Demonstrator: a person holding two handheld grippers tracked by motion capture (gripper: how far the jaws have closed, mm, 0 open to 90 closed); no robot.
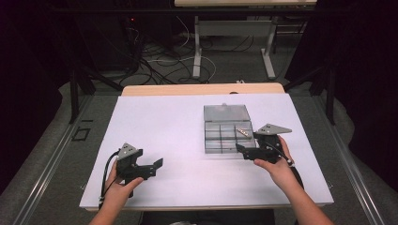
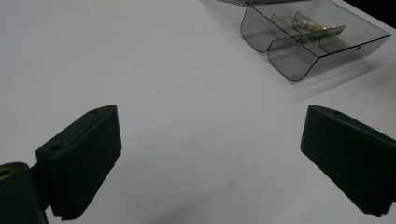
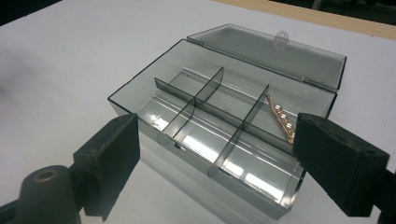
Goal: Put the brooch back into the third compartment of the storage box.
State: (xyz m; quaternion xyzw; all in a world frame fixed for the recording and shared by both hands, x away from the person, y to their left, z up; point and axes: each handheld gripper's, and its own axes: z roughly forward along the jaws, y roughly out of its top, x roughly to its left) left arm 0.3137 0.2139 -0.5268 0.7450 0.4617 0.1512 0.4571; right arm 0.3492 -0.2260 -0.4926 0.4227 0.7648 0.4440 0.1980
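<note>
The box [image 1: 228, 135] is a small smoky clear plastic one, and it stands on the white table top [image 1: 164, 131], to the right of the middle. Its lid [image 1: 226, 112] is open and lies back flat on the far side. Thin walls divide the inside into six compartments, in two rows of three. In the far row, the compartment on the right holds a small gold-coloured metal strip [image 3: 281, 118]; it lies at a slant there. The other compartments look empty.

The right gripper [image 1: 245, 149] is just at the near right corner of the box. In the right gripper view its two black jaws stand wide apart, one at each side of the near wall of the box, and nothing is pressed between them. It holds nothing.

The left gripper [image 1: 157, 165] is well apart from the box, over the bare table top at the near left. Its jaws are also wide open and empty; in the left gripper view the box [image 2: 308, 39] shows far off at the upper right.
</note>
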